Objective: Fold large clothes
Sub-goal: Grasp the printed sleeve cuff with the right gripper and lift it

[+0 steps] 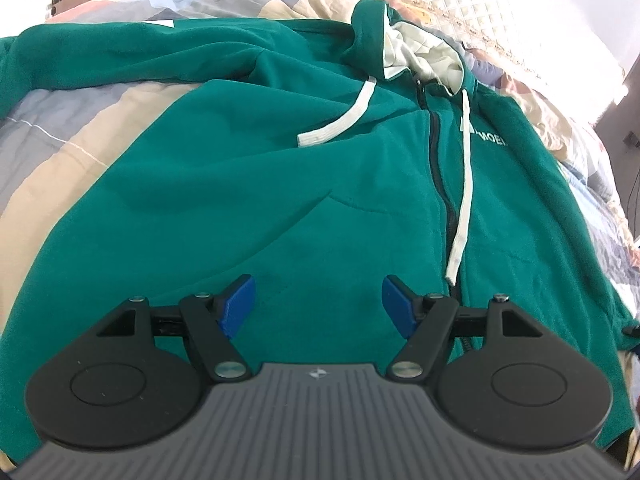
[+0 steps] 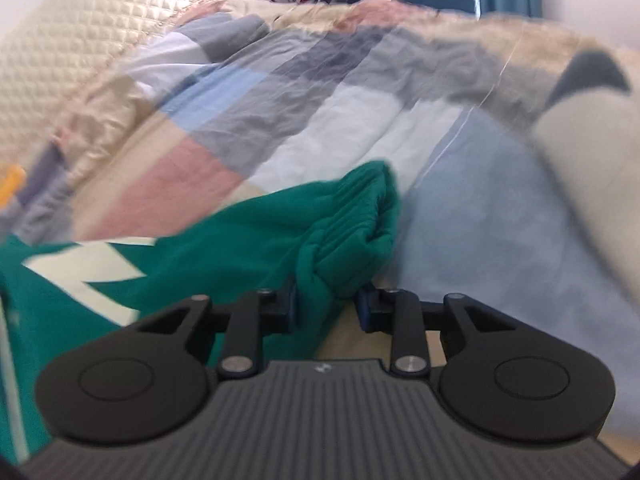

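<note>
Lying face up across the patchwork quilt (image 1: 80,128), the green zip hoodie (image 1: 280,184) is looking soft, thick and floppy, light enough to lift yet likely to sag and drag when raised. The right gripper (image 2: 326,304) is pinching the bunched ribbed cuff (image 2: 356,232) of one sleeve, jaws drawn in on the fabric. The left gripper (image 1: 318,306) is hovering wide apart over the hoodie's lower front, holding nothing; the hem or a shoulder seam seems the firmest place to grasp.
</note>
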A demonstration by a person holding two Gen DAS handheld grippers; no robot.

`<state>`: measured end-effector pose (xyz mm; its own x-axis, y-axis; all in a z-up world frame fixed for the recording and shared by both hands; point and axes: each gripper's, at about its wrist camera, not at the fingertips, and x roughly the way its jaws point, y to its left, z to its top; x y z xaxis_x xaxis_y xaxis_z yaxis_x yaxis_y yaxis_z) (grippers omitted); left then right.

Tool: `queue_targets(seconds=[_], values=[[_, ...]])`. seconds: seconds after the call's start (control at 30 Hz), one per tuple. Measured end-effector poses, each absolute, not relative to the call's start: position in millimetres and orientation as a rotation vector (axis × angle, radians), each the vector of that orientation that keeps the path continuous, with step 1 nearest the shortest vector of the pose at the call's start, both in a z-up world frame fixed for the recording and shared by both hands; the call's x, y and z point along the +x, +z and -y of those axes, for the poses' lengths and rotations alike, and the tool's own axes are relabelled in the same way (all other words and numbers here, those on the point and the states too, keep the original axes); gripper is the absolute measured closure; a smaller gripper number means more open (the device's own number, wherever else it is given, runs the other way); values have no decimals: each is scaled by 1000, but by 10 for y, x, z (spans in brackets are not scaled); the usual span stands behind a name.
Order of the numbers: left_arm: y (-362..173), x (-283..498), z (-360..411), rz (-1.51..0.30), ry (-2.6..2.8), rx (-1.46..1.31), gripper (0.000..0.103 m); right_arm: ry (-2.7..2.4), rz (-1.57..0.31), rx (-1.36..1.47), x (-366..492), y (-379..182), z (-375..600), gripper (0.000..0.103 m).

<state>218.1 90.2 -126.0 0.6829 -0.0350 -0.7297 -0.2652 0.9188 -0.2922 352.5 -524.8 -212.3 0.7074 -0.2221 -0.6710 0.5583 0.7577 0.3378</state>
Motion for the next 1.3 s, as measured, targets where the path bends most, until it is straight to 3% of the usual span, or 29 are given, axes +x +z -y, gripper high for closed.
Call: queue_targets(seconds=[0.3,0.67,0.83,1.07,1.27,1.3], values=[[-1282,2172,-853,-810,137,-351,28,-450,-546,421,3493,-1814,5123,77],[-1181,2143,-971,-748,195,-358,28,-553,-312,294,3699,-1206,5715,77],[-1105,2306,-1069,-715,240,-343,28,-592,-210,433,3826,-1032,6096,78],[-998,2464,-1234,-700,265,-381,28,-675,-275,266,4337,-1416,6132,77],[-1166,2646,-1267,-750,271,-404,28,-687,-376,495,4263,-1996,6287,72],[-1208,2667,-1253,-756,273,-397,28,-702,-371,531,4204,-2038,6253,68]])
